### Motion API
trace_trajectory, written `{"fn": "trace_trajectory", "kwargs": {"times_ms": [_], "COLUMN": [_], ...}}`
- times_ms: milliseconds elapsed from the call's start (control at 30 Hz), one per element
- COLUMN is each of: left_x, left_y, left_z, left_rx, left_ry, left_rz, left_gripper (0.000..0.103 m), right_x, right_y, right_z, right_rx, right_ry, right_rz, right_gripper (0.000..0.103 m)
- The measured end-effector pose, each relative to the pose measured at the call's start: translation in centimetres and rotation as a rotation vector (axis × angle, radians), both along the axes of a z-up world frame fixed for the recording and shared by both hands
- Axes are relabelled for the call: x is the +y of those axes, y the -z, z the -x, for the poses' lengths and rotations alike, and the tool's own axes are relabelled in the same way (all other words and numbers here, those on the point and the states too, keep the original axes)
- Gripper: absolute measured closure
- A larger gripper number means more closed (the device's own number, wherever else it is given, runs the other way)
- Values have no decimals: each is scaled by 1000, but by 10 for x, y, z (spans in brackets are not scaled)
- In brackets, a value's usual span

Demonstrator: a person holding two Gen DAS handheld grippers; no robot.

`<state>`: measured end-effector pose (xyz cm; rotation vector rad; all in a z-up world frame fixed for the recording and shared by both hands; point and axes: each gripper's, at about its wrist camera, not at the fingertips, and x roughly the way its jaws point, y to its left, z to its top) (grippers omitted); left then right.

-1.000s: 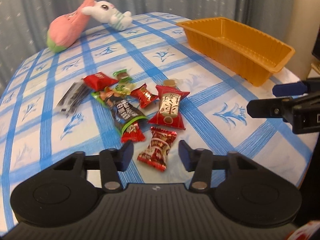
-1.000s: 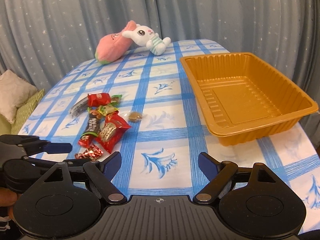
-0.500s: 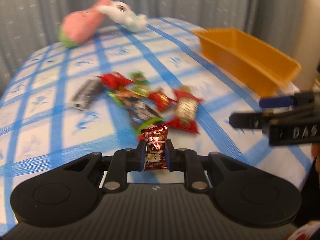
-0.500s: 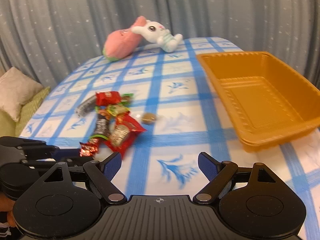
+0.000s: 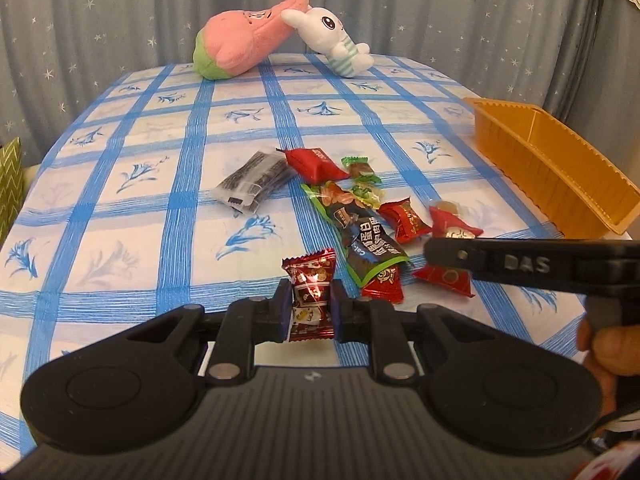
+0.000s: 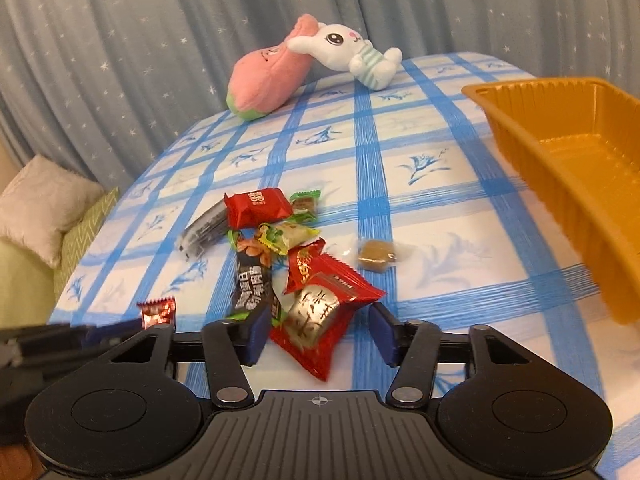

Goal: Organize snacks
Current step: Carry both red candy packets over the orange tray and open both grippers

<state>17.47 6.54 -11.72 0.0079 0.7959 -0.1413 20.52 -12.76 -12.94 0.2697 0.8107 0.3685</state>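
Left wrist view: my left gripper (image 5: 310,312) is pinching a small dark red candy (image 5: 310,292), its wrapper standing upright between the pads, clear of the tabletop (image 5: 120,216). Beyond it the snack pile (image 5: 360,216) lies about mid-table: a black-and-green bar (image 5: 366,240), a grey pack (image 5: 254,182) on the pile's left side, several red candies and small green ones.

Near the right edge of the tabletop sits the orange tray (image 5: 560,176). From the right wrist view its floor (image 6: 592,164), as far as it shows, holds nothing; part of the tray runs out of frame. No snack touches the tray.

My right gripper (image 6: 318,330) is low over the near end of the pile and its jaws are closing. A big red packet with a gold label (image 6: 320,318) lies between them; the pads have not yet pressed on it, with a gap visible on the right side. A brown candy in clear wrap (image 6: 374,258) lies alone between the pile and the tray.

At the far edge of the tabletop a pink plush (image 6: 268,76) and a white rabbit plush (image 6: 348,50) lean together against the curtain (image 6: 120,60).
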Motion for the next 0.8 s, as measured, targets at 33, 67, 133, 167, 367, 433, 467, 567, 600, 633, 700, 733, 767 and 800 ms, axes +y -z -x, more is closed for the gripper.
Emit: {"fn": "trace_trajectory", "kwargs": {"times_ms": [33, 67, 133, 167, 367, 433, 467, 567, 600, 633, 700, 733, 767, 800], "left_x": [0, -1, -1, -1, -9, -16, -21, -34, -39, -45, -60, -69, -78, -87], "left_y": [0, 1, 1, 1, -5, -10, -13, -22, -26, -29, -36, -40, -44, -49], "left_z": [0, 0, 0, 0, 1, 2, 3, 3, 3, 2, 0, -1, -3, -5], "left_rx": [1, 2, 3, 3, -9, -17, -23, -38, -41, -45, -55, -60, -65, -71], "left_ry": [-1, 0, 0, 1, 13, 26, 32, 43, 46, 51, 68, 79, 91, 103], "left_rz": [2, 4, 7, 6, 10, 8, 9, 19, 30, 41, 56, 63, 72, 80], "left_gripper": [86, 86, 86, 86, 86, 86, 86, 86, 86, 86, 86, 86, 86, 86], "right_x": [2, 5, 9, 11, 9, 7, 5, -4, -10, -16, -32, -41, -51, -63], "right_y": [1, 1, 2, 3, -3, -10, -14, -30, -35, -41, -52, -59, -65, -70], "right_z": [-1, -2, -3, -3, 7, 10, 12, 17, 18, 19, 19, 19, 17, 15], "right_rx": [3, 1, -5, -11, -51, -66, -76, -106, -113, -120, -132, -133, -127, -118], "right_ry": [2, 3, -5, -14, -22, -26, -25, -12, -6, 2, 27, 41, 51, 64], "right_rz": [1, 16, 46, 59, 100, 112, 116, 123, 124, 125, 124, 125, 126, 123], "right_gripper": [54, 58, 63, 72, 78, 78, 78, 78, 78, 78, 78, 78, 78, 78]}}
